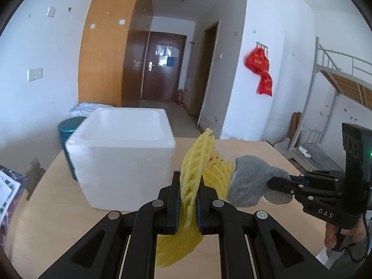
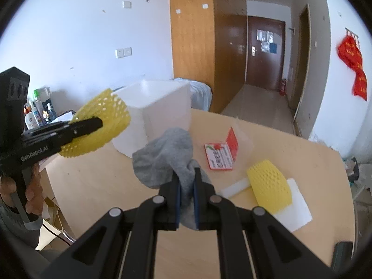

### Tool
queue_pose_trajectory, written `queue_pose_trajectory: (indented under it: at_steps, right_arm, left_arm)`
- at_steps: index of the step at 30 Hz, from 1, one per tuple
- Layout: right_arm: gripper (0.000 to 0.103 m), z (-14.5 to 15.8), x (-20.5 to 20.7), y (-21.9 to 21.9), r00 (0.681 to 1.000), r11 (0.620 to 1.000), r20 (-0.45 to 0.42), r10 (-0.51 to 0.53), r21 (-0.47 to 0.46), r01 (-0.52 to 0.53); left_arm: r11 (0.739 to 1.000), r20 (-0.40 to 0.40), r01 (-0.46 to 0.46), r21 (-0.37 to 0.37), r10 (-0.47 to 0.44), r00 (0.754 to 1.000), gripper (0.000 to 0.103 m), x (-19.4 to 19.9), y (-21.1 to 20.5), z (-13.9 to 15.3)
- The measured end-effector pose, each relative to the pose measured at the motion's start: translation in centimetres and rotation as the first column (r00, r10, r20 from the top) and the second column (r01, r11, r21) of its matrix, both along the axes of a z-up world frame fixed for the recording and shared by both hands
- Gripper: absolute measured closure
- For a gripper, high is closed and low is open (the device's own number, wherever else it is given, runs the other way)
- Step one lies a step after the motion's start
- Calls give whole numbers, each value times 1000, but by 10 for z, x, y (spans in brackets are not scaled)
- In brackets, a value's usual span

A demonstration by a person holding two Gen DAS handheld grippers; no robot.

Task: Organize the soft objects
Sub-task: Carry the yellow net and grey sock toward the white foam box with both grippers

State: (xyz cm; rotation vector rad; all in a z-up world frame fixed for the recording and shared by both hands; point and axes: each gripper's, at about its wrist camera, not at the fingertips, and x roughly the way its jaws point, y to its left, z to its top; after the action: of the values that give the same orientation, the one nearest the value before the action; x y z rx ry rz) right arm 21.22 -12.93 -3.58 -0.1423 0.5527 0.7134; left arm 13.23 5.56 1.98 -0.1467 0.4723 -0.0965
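Note:
My left gripper (image 1: 188, 181) is shut on a yellow foam net sleeve (image 1: 194, 162) and holds it above the wooden table (image 1: 58, 197), right of the white foam box (image 1: 121, 158). It also shows in the right wrist view (image 2: 97, 122) with the sleeve (image 2: 109, 114) beside the box (image 2: 160, 109). My right gripper (image 2: 186, 174) is shut on a grey sock (image 2: 165, 155), held above the table (image 2: 104, 181). The sock (image 1: 251, 181) also shows in the left wrist view, pinched by the right gripper (image 1: 273, 182). A second yellow foam net (image 2: 269, 183) lies on the table at the right.
A red and white card packet (image 2: 222, 154) and white foam sheets (image 2: 295, 209) lie on the table. A teal round tin (image 1: 68, 127) stands behind the box. Bottles (image 2: 37, 114) stand on a shelf at the left. A bunk bed (image 1: 337, 81) is at the right.

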Motion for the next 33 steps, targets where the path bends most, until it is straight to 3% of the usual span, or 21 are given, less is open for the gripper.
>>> queue_pose_trajectory:
  at_steps: [15, 33]
  right_arm:
    - [91, 18, -7, 54, 990, 990, 42, 135, 25, -136]
    - [91, 49, 10, 84, 985, 991, 106, 134, 9, -136]
  left_arm:
    - [991, 29, -134, 26, 133, 991, 92, -27, 45, 12]
    - [988, 48, -147, 46, 145, 988, 92, -8, 73, 32]
